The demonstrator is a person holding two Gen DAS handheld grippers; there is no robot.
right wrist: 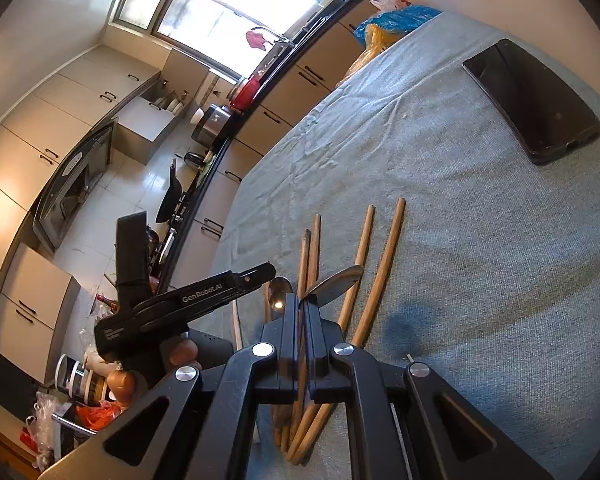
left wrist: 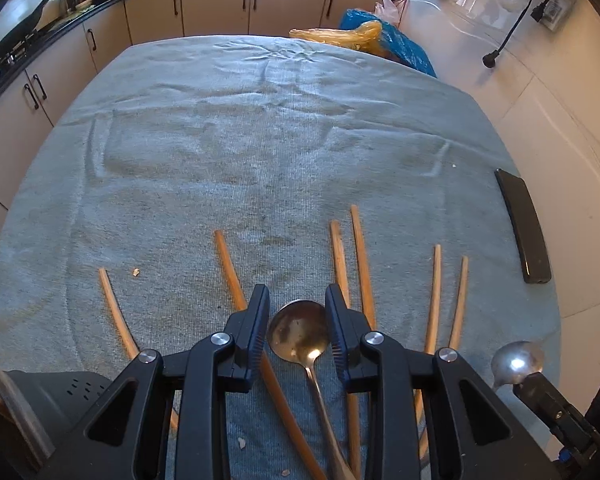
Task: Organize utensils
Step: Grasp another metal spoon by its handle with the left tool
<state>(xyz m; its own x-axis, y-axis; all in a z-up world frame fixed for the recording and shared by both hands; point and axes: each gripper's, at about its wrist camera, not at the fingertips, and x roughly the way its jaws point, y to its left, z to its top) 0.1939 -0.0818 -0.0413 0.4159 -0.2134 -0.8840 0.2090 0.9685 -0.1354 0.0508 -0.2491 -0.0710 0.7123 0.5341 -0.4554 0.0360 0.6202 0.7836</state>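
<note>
A metal spoon [left wrist: 298,330] lies on the grey-blue cloth [left wrist: 260,140], its bowl facing up. My left gripper [left wrist: 297,292] hovers over it, open, one finger on each side of the bowl without pressing it. In the right wrist view the left gripper [right wrist: 266,270] hangs just above that lying spoon [right wrist: 280,292]. My right gripper [right wrist: 301,300] is shut on a second metal spoon [right wrist: 336,282], whose bowl sticks out past the fingertips. The left wrist view shows this right gripper [left wrist: 540,394] low on the right with the held spoon [left wrist: 518,364]. Several wooden chopsticks [left wrist: 362,264] lie spread around the lying spoon.
A black phone [left wrist: 524,228] lies near the cloth's right edge. Blue and yellow plastic bags [left wrist: 380,36] sit past the far edge. A dark perforated container [left wrist: 72,392] stands at the near left. Kitchen cabinets [left wrist: 216,8] run behind and to the left.
</note>
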